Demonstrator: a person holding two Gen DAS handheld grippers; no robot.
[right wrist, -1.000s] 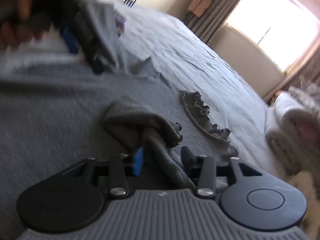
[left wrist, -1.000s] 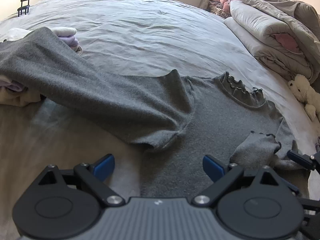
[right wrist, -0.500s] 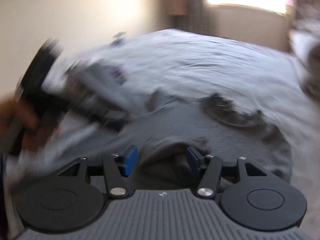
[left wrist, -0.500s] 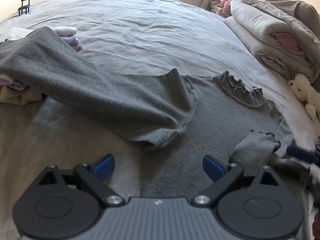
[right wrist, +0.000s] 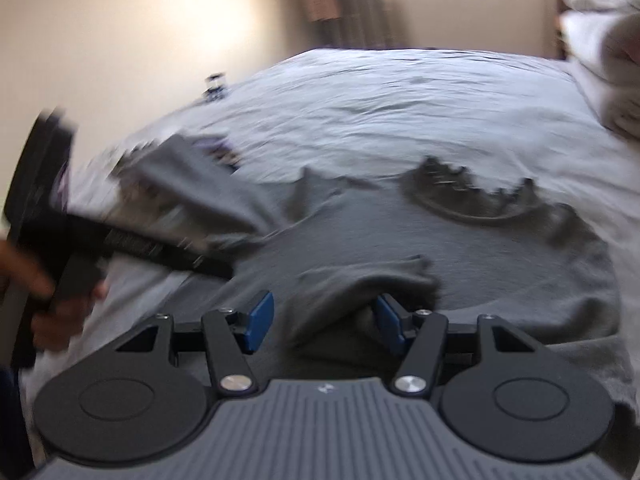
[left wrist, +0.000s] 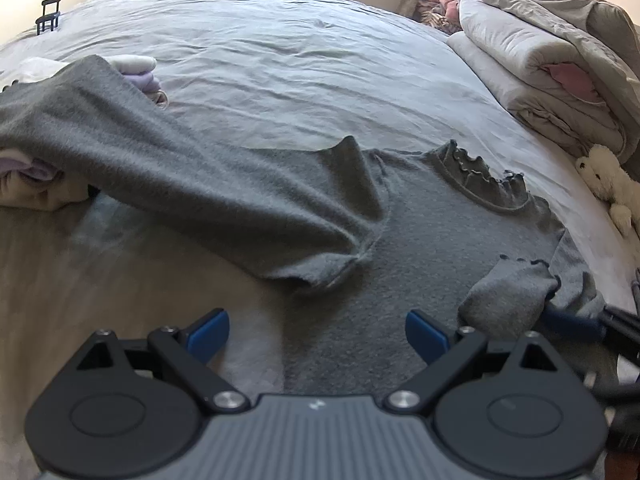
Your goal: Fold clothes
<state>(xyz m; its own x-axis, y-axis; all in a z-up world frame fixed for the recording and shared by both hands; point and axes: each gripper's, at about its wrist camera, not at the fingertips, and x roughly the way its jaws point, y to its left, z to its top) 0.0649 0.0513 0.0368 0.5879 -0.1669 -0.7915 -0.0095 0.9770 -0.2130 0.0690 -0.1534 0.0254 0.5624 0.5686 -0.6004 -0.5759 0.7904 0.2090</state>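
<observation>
A grey sweater (left wrist: 420, 240) with a ruffled collar (left wrist: 480, 176) lies flat on the bed. One long sleeve (left wrist: 160, 168) stretches left over a stack of clothes. The other sleeve's cuff (right wrist: 360, 280) is folded onto the body. My right gripper (right wrist: 320, 316) stands around that cuff with its jaws parted; the left pad is clear of the cloth and the right pad is just beside it. My left gripper (left wrist: 316, 328) hangs wide open over the sweater's lower left edge, holding nothing. In the blurred right wrist view a hand (right wrist: 60, 304) holds it.
A stack of folded pale clothes (left wrist: 24, 184) sits at the left under the sleeve. Rolled duvets (left wrist: 540, 80) and a white plush toy (left wrist: 604, 176) line the right side. A small black object (left wrist: 48, 16) stands at the far left. Wrinkled sheet (left wrist: 280, 60) lies beyond the sweater.
The right gripper has rolled from tilted to level, and its jaws have widened off the sleeve they pinched. The cuff stays folded on the body. The left gripper has not moved.
</observation>
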